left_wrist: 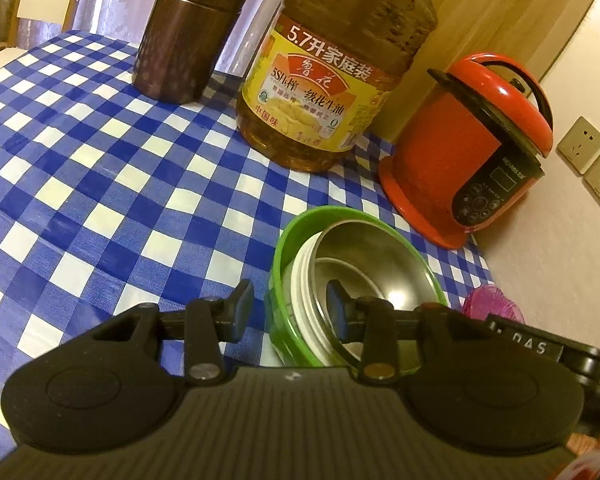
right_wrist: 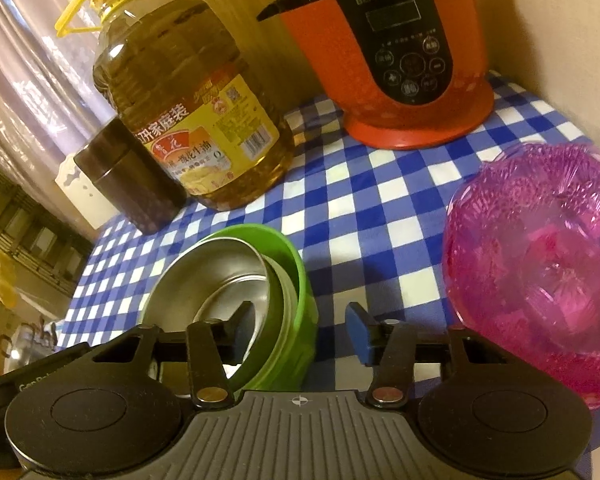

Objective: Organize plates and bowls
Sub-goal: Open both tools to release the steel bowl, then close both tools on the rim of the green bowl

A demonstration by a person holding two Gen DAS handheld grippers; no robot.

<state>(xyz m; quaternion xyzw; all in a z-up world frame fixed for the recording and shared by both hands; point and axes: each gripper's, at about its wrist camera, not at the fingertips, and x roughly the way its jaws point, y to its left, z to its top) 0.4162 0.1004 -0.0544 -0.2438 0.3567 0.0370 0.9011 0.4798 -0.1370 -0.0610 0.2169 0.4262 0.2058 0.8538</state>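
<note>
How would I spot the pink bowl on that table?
Find the red cooker at the back of the checked tablecloth. In front of it, right of the green bowl, sits the pink bowl: translucent, patterned, the only see-through dish.

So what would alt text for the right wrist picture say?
An open right gripper straddles the rim of a green bowl with a steel bowl nested inside, on a blue-checked tablecloth. A pink bowl sits right; oil jug and red cooker behind.
</note>
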